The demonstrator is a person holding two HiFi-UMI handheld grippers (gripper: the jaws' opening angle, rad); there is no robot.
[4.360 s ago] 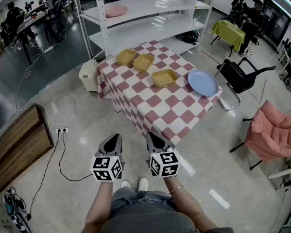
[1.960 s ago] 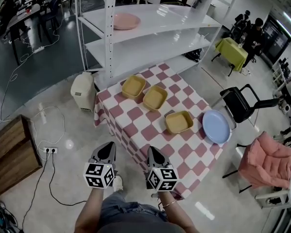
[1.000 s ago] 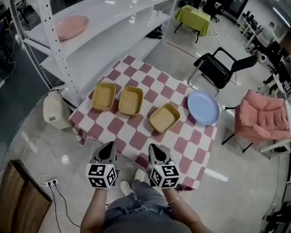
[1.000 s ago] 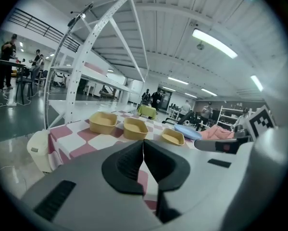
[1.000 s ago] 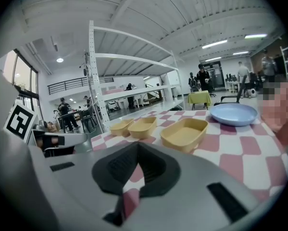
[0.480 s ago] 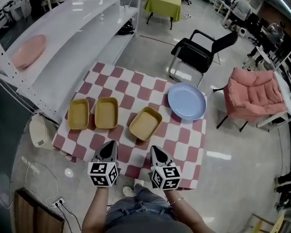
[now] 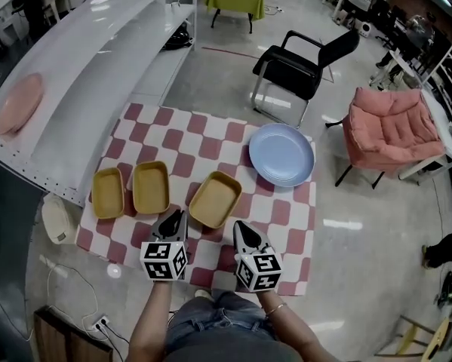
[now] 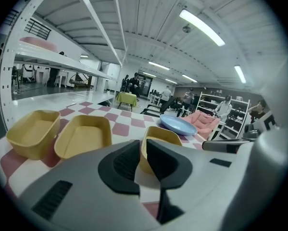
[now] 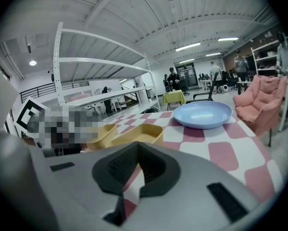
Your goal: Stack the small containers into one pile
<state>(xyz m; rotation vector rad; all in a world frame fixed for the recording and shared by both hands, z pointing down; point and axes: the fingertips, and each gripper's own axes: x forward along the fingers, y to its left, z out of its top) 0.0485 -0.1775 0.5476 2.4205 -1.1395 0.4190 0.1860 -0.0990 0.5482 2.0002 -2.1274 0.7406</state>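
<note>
Three shallow yellow containers lie apart on the red-and-white checked table point(image 7: 275, 217): a left one point(image 7: 108, 193), a middle one point(image 7: 151, 188) and a right one point(image 7: 215, 200), which is turned at an angle. My left gripper point(image 7: 173, 223) hovers over the near table edge just left of the right container, shut and holding nothing. My right gripper point(image 7: 244, 232) hangs just right of that container, also shut and holding nothing. The left gripper view shows all three containers: left point(image 8: 32, 133), middle point(image 8: 83, 136), right point(image 8: 163, 134), beyond the left gripper point(image 8: 144, 150). In the right gripper view the right container point(image 9: 136, 134) lies ahead of the right gripper point(image 9: 138, 160).
A light blue plate point(image 7: 281, 154) sits at the table's far right corner. A white shelf rack point(image 7: 97, 44) with a pink plate point(image 7: 20, 102) stands along the left. A black chair point(image 7: 301, 66) and a pink armchair point(image 7: 392, 130) stand beyond; a white appliance point(image 7: 56, 219) is on the floor.
The person has walked round to the table; both shut grippers now reach over its near edge. The containers and the plate keep their places on the cloth.
</note>
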